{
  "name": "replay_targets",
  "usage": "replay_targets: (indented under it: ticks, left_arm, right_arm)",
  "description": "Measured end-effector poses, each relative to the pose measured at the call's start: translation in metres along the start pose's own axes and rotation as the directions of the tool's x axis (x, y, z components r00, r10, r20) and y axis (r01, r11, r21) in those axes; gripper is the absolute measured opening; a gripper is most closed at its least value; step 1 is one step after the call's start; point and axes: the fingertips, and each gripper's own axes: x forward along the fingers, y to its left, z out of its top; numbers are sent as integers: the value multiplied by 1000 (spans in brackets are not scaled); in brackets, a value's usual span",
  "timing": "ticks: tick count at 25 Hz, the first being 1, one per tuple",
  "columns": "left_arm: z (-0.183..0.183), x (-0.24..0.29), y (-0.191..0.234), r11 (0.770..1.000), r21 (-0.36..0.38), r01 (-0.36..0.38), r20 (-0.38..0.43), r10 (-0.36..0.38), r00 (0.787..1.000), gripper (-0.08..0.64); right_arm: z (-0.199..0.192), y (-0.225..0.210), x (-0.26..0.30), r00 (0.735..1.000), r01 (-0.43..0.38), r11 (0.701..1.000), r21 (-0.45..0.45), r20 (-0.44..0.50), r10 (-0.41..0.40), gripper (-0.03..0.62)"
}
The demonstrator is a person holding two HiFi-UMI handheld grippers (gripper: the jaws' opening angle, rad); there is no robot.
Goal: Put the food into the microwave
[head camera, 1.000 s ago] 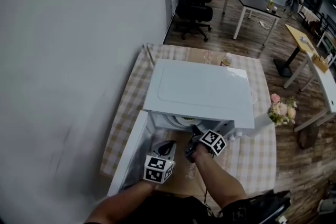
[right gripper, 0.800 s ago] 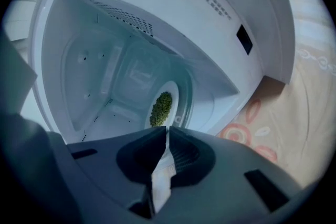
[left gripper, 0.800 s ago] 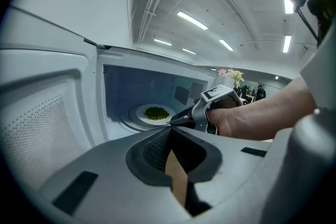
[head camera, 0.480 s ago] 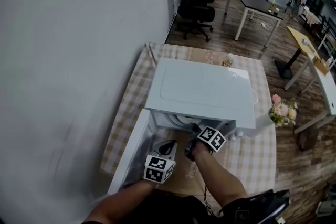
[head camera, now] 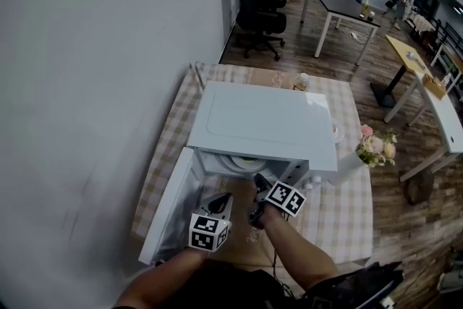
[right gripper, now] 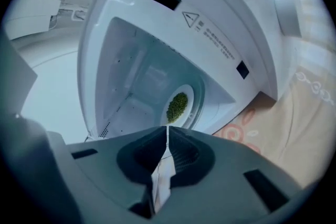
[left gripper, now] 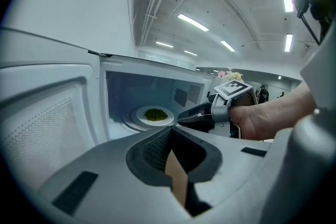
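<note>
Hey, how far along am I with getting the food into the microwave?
Done: the plate of green food sits inside the microwave. In hand: nothing. The left gripper is shut and empty. The right gripper, whose jaws have just been closing with nothing between them, is shut in front of the opening. Left: the door stands open, so closing it probably comes next.

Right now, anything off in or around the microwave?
Nothing stands out. The plate of green food sits flat inside the microwave, with nothing spilled around it. The door stands open.
</note>
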Motion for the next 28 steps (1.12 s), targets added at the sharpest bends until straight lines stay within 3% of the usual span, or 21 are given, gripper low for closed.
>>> replay_targets:
  ticks: [12, 19, 28]
  left_arm:
    - [21, -39, -63, 1000, 25, 14, 96, -16, 995, 8]
    - [22, -67, -110, 998, 49, 39, 133, -45, 990, 8]
    - [17, -114, -139, 998, 13, -54, 174, 51, 983, 8]
  right_arm:
    - [-3, 31, -83, 993, -112, 965, -238, -62, 100, 18]
    - [-1, 54, -139, 980, -196, 872, -449, -104, 167, 9]
    - [-12, 65, -207, 968, -250, 774, -583, -129, 215, 9]
